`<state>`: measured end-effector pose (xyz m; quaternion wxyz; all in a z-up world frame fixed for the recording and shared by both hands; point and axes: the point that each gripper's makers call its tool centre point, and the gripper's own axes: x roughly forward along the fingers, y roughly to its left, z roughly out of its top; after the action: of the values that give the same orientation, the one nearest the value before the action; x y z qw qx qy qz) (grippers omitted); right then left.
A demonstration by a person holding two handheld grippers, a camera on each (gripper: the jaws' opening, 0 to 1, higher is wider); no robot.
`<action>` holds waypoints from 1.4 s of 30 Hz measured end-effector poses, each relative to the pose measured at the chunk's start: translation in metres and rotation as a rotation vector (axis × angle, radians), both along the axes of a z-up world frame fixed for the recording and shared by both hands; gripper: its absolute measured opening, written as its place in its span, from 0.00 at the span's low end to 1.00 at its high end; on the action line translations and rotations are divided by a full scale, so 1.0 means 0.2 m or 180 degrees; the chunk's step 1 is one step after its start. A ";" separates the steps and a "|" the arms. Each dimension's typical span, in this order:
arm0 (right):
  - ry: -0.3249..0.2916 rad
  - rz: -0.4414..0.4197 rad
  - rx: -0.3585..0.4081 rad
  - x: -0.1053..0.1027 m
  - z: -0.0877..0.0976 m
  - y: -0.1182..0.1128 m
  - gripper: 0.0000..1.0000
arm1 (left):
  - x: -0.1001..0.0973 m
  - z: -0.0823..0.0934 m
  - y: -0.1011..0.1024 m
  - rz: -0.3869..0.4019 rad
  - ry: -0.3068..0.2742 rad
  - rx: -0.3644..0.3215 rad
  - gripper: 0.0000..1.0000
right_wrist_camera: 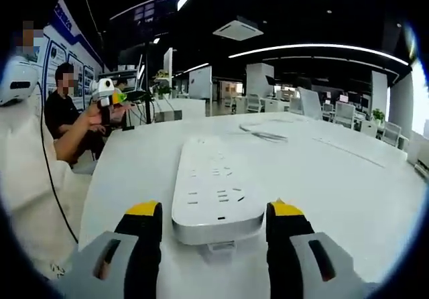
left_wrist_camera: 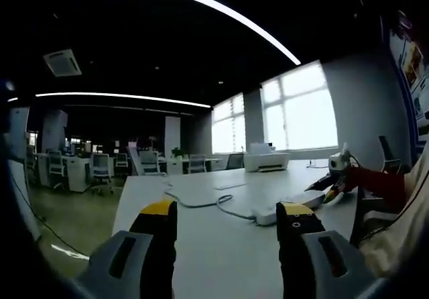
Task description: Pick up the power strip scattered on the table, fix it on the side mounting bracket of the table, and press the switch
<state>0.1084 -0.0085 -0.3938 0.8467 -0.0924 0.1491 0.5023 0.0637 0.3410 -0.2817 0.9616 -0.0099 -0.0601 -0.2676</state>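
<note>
In the right gripper view, the long white plastic power strip (right_wrist_camera: 218, 188) lies flat on the white worktop (right_wrist_camera: 348, 178) at lower centre of the frame, its near end sitting between the two yellow-tipped jaws of the right gripper (right_wrist_camera: 218, 222). The jaws stand wide apart, one on each side of the strip's end, and whether they touch its sides I cannot tell; nothing looks clamped. Rows of socket holes run along the strip's top face toward the middle of the frame. Beyond its far end a pale cable (right_wrist_camera: 265, 133) lies loose on the worktop. At the upper left a person's hand (right_wrist_camera: 104, 114) holds another small device near the worktop's edge.

In the left gripper view, the left gripper (left_wrist_camera: 231, 225) rises from the bottom of the frame with its yellow-tipped black jaws spread wide and nothing between them but bare white worktop (left_wrist_camera: 201, 245). The power strip (left_wrist_camera: 295, 206) shows right of centre, lying on the worktop just above the right-hand jaw tip, with its white cable (left_wrist_camera: 201, 202) curling off toward the centre. At the right edge, the other gripper (left_wrist_camera: 335, 168) sits at the strip's end, held on a red sleeve (left_wrist_camera: 379, 182). A white boxy printer (left_wrist_camera: 267, 158) stands farther back on the worktop, before bright windows (left_wrist_camera: 301, 111).
</note>
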 end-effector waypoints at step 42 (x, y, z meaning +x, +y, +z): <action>0.0513 -0.0434 -0.0037 -0.01 -0.02 0.02 0.48 | 0.00 -0.07 -0.15 -0.0356 0.0373 -0.0362 0.63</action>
<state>0.1055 -0.0046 -0.3984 0.8636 -0.0462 0.2256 0.4485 0.0643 0.3112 -0.2955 0.9449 -0.0835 -0.0182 -0.3159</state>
